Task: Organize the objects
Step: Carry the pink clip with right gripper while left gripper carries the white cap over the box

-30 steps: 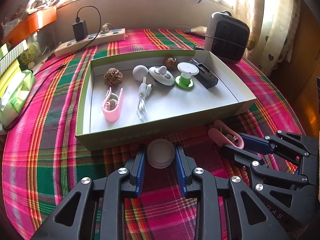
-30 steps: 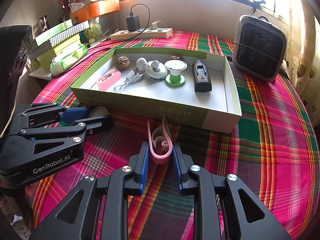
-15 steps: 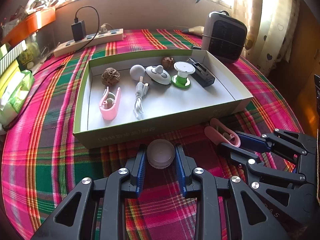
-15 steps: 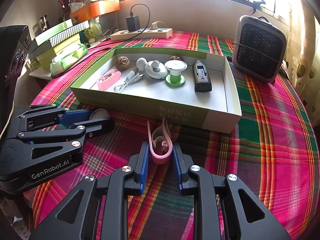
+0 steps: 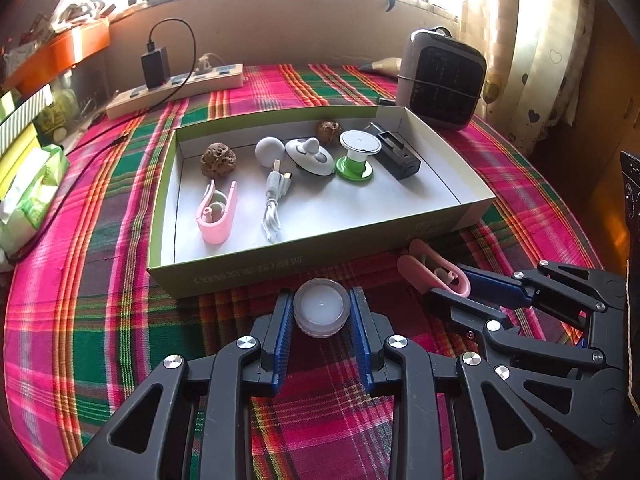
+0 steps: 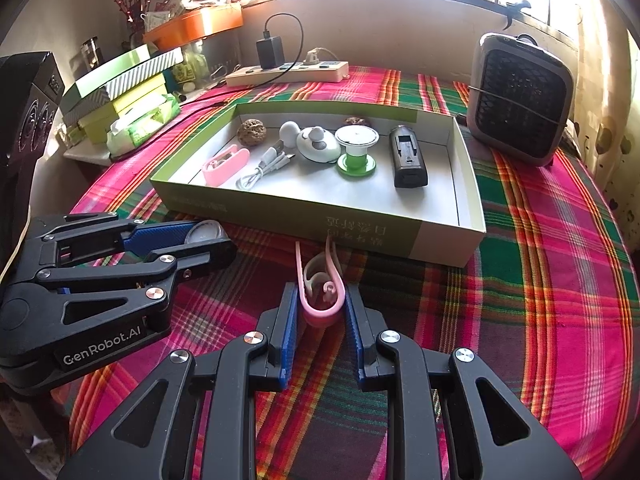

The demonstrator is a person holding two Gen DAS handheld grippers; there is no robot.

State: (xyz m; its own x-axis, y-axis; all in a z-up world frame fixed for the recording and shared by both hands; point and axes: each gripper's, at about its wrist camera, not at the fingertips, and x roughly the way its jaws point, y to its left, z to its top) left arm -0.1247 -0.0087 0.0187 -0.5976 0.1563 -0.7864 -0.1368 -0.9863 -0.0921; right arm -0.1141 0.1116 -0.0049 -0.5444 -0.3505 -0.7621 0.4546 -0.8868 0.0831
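No change over the last second: left gripper (image 5: 322, 312) fingers stay clamped on the round jar (image 5: 321, 307), right gripper (image 6: 322, 312) fingers on the pink clip (image 6: 320, 300), both short of the box (image 5: 224, 276), transfer pending

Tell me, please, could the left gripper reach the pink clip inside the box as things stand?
Probably not yet: the left gripper is shut on a round jar, though the open-topped box leaves that pink clip uncovered.

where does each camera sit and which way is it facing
Left wrist: on the left hand-held gripper, angled down at the green box; its fingers grip a round white lid.
Right wrist: on the right hand-held gripper, same direction; its fingers pinch a pink clip.
Shared: box, plaid tablecloth, heater, and the other gripper.
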